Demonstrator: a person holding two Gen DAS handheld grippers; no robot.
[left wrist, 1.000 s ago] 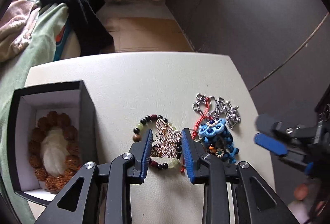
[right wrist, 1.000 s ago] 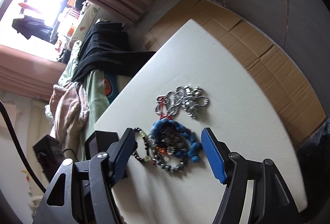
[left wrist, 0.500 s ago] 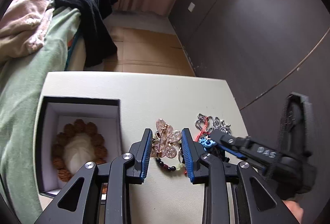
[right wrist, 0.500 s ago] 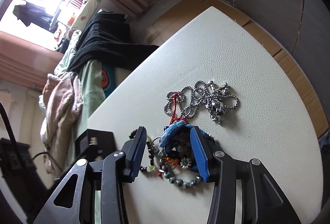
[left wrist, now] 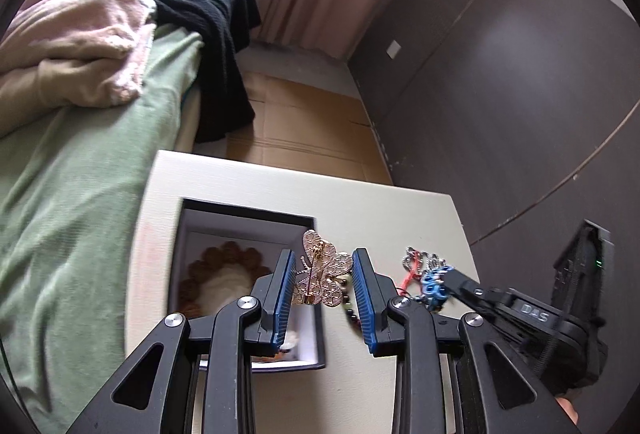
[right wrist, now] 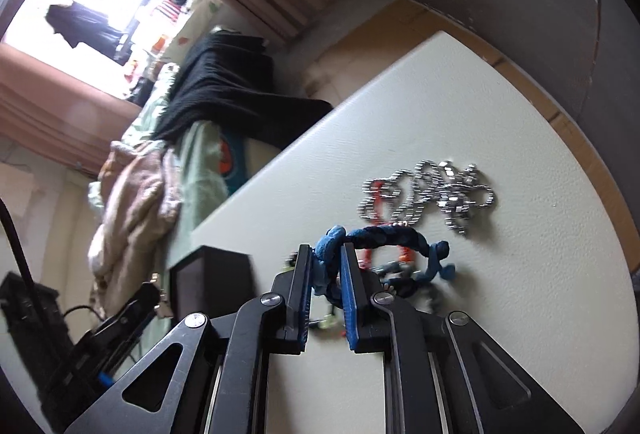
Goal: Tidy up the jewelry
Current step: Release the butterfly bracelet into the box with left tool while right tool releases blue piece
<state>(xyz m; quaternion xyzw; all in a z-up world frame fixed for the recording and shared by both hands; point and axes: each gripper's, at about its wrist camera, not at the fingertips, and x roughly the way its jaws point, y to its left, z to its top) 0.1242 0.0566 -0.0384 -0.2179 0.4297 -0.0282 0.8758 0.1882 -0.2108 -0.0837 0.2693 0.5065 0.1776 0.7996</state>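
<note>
L wrist view: your left hand-held gripper is clamped on the gold butterfly brooch, held edge-on betw. the blue pads, lifted off the counter.
Target, L: the black jewelry box sits just below and left of the brooch, open, w/ a brown bead bracelet already inside. Brooch hangs about over the box's right wall, so judged next move is a short shift left, then release.
Nearer arm: left, clearly; right hand-held gripper is off to the right.
R wrist view: your right hand-held gripper is closed on the blue braided bracelet, its loop running right from the pads; whether fully clear of the counter, can't tell.
Also, R: silver chain lies loose beyond it; box is left of the pads, part hidden.
</note>
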